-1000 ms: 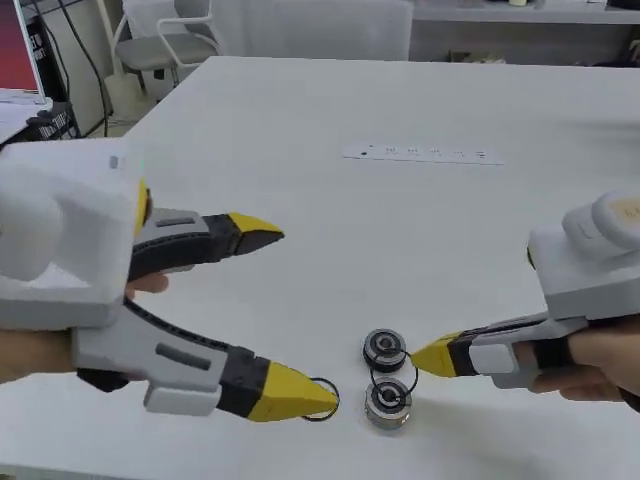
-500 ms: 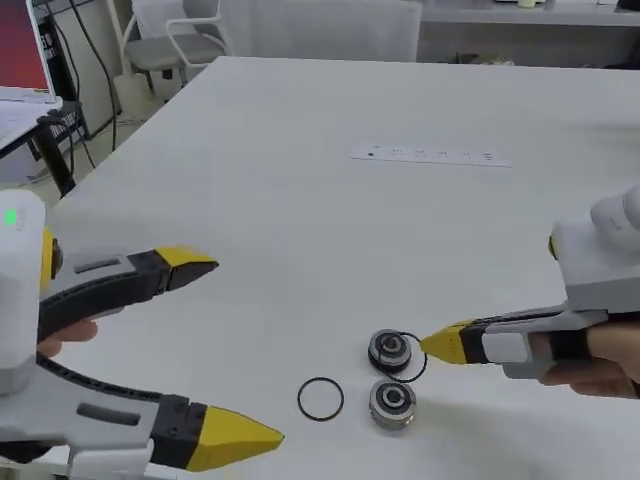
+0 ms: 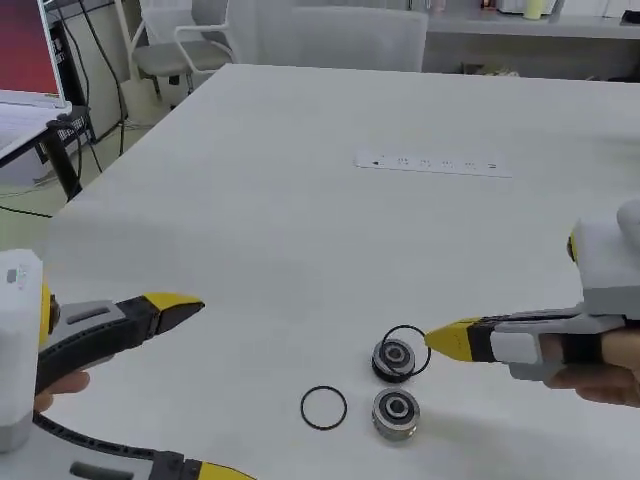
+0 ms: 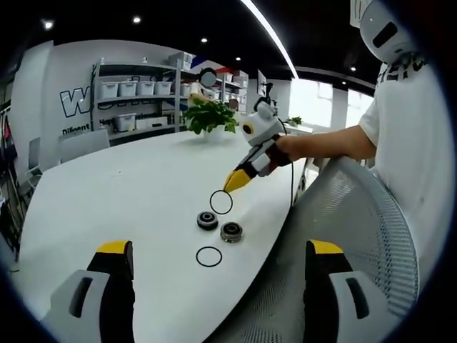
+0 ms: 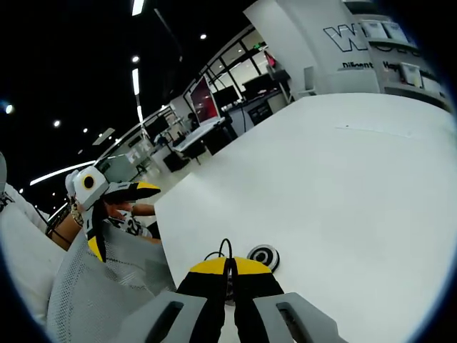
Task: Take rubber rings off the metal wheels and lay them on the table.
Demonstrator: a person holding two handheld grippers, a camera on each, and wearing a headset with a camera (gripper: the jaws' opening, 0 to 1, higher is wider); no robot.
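Note:
Two metal wheels stand near the table's front edge, one [image 3: 393, 358] just behind the other [image 3: 396, 412]. My right gripper [image 3: 438, 340] is shut on a thin black rubber ring [image 3: 405, 331], holding it tilted over the rear wheel. The left gripper view has this ring [image 4: 221, 202] hanging from the right gripper [image 4: 238, 180] above the wheels [image 4: 208, 220]. In the right gripper view the ring [image 5: 225, 249] rises from the shut jaws [image 5: 229, 266] beside a wheel [image 5: 263, 256]. A second ring [image 3: 323, 408] lies flat on the table. My left gripper [image 3: 215, 388] is wide open at the lower left and holds nothing.
A white power strip [image 3: 432, 164] lies further back on the white table [image 3: 300, 200]. Office chairs [image 3: 180, 40] stand beyond the far left corner. A mesh chair back [image 4: 357, 236] sits at the table's near edge beside the person.
My left gripper has drawn back to the lower left, away from the ring lying on the table. My right gripper has kept its grip and lifted its ring off the rear wheel.

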